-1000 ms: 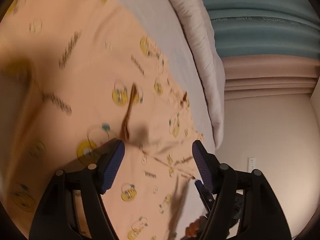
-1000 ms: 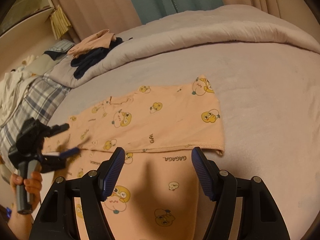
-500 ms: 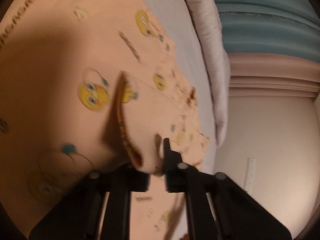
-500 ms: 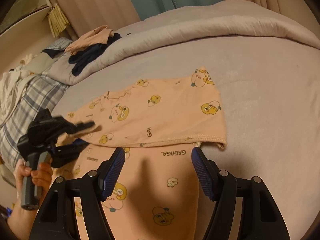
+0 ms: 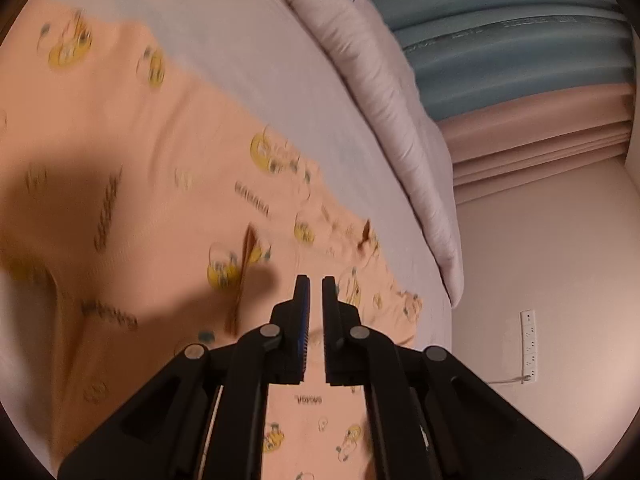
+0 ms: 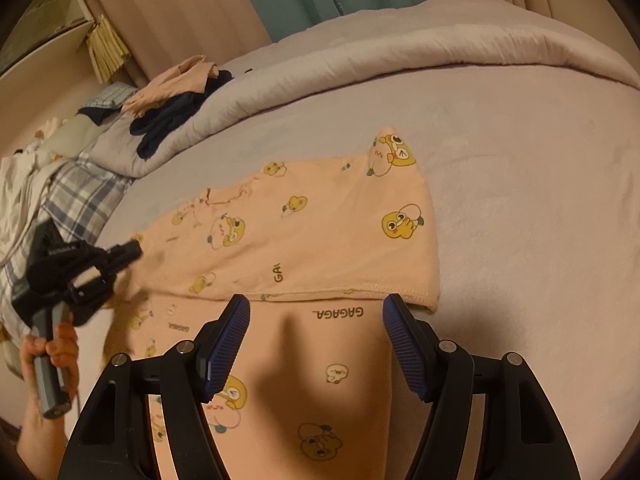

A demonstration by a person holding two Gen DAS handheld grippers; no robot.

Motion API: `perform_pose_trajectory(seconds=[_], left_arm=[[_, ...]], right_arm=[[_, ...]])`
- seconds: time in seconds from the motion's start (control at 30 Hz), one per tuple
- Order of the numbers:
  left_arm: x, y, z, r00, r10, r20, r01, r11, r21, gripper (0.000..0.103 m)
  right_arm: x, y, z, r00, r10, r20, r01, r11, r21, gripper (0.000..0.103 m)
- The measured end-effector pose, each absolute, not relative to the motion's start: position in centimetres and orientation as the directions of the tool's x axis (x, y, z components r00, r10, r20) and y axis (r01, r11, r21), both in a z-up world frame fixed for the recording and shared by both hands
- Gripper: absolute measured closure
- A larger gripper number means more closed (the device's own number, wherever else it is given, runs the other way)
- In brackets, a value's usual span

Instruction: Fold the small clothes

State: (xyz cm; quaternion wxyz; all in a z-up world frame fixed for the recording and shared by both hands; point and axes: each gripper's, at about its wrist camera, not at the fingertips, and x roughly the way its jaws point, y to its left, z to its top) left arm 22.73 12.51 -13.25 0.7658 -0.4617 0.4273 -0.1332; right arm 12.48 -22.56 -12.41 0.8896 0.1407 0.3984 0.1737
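Observation:
A peach garment (image 6: pixel 320 236) printed with yellow cartoon ducks lies flat on the grey bed (image 6: pixel 540 200), its far part folded over the near part. It also fills the left wrist view (image 5: pixel 160 208). My left gripper (image 5: pixel 315 284) is shut with a narrow gap, empty, hovering just above the garment's far edge; it shows at the left of the right wrist view (image 6: pixel 120 258), held by a hand. My right gripper (image 6: pixel 316 320) is open and empty above the garment's near part, just short of the folded hem.
A rolled grey duvet (image 6: pixel 360 64) runs along the bed's far side, with a pile of dark and peach clothes (image 6: pixel 176 108) on it. Plaid and white laundry (image 6: pixel 76 192) lies at the left. Curtains (image 5: pixel 520 60) and a wall socket (image 5: pixel 529 344) stand beyond.
My left gripper closed on a fold of the garment half a second ago, and now it is lifted off the cloth with nothing between its fingers. The right gripper has barely moved.

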Motion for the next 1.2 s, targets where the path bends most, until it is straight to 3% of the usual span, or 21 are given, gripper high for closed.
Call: perform_pose_trajectory(seconds=[0.07, 0.13, 0.17, 0.5, 0.7, 0.73, 0.77, 1.2], left_arm=[[22.6, 12.0, -14.0, 0.574, -0.615, -0.541, -0.205, 0.532, -0.822, 0.088], [22.3, 12.0, -14.6, 0.567, -0.615, -0.548, -0.234, 0.518, -0.823, 0.063], [21.9, 12.2, -14.9, 0.566, -0.617, -0.546, -0.255, 0.499, -0.828, 0.06], [20.5, 11.1, -15.8, 0.518, -0.699, -0.494, -0.286, 0.403, -0.869, 0.06], [22.5, 10.7, -16.7, 0.532, -0.68, -0.504, -0.316, 0.393, -0.864, 0.084], [22.8, 10.8, -16.7, 0.54, -0.671, -0.508, -0.318, 0.396, -0.861, 0.095], [23.2, 10.8, -16.7, 0.538, -0.665, -0.519, -0.314, 0.414, -0.855, 0.099], [21.3, 12.9, -11.6, 0.664, -0.43, -0.612, -0.249, 0.644, -0.723, 0.099]], right_arm=[[12.4, -22.5, -12.2, 0.622, 0.423, -0.659, -0.204, 0.9, 0.385, 0.035], [12.3, -22.5, -12.0, 0.623, 0.415, -0.663, -0.207, 0.905, 0.372, 0.035], [12.2, -22.5, -11.9, 0.626, 0.416, -0.66, -0.21, 0.905, 0.371, 0.035], [12.0, -22.6, -12.0, 0.624, 0.432, -0.651, -0.213, 0.896, 0.39, 0.035], [11.8, -22.4, -11.8, 0.623, 0.429, -0.654, -0.224, 0.899, 0.376, 0.035], [11.8, -22.4, -11.8, 0.624, 0.43, -0.653, -0.224, 0.899, 0.378, 0.035], [11.8, -22.4, -11.9, 0.623, 0.43, -0.653, -0.223, 0.898, 0.379, 0.035], [12.7, -23.6, -11.5, 0.643, 0.406, -0.649, -0.189, 0.906, 0.379, 0.035]])
